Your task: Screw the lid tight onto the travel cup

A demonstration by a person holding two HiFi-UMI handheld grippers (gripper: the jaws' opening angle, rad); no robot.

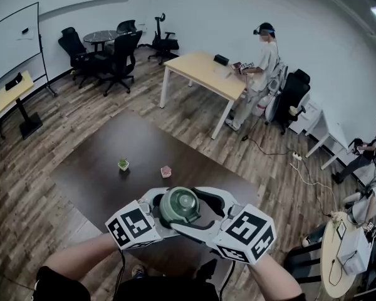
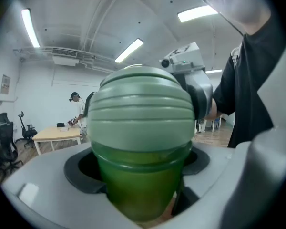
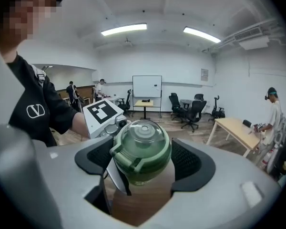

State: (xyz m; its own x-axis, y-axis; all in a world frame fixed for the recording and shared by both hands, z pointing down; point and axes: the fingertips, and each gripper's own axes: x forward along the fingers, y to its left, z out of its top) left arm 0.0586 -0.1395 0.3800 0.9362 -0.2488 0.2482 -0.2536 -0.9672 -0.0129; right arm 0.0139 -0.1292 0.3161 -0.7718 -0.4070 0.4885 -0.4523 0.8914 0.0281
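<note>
While screwing the lid (image 3: 140, 149) onto the travel cup (image 2: 138, 190), clamping the cup's body between the pads of the left hand-held gripper (image 2: 140, 175) and pinching the lid's sides with the right hand-held gripper (image 3: 142, 161). Pressing firm on both parts, not gaping free. Holding all of it in the air, off the worktop (image 1: 106, 149), above its near edge, close in front of the chest.

For doing this step well, probably:
- locking the left grip as the anchor and rolling only the right wrist
- lining the lid's axis up with the cup's axis to dodge cross-threading
- avoiding any squeeze on the side hinge tab
- re-gripping when the wrist runs out of roll
- stopping at firm resistance

Showing a translucent mid-green body, tapering downward, topped by a paler sage lid with ribbed rings round its skirt and a clear-looking domed cap. Appearing seated down over the rim with no obvious gap; not telling tightness from here.

Leaving a small potted plant (image 1: 123, 164) and a pink item (image 1: 166, 171) on the worktop, between its near and far edges, well apart from the cup.
</note>
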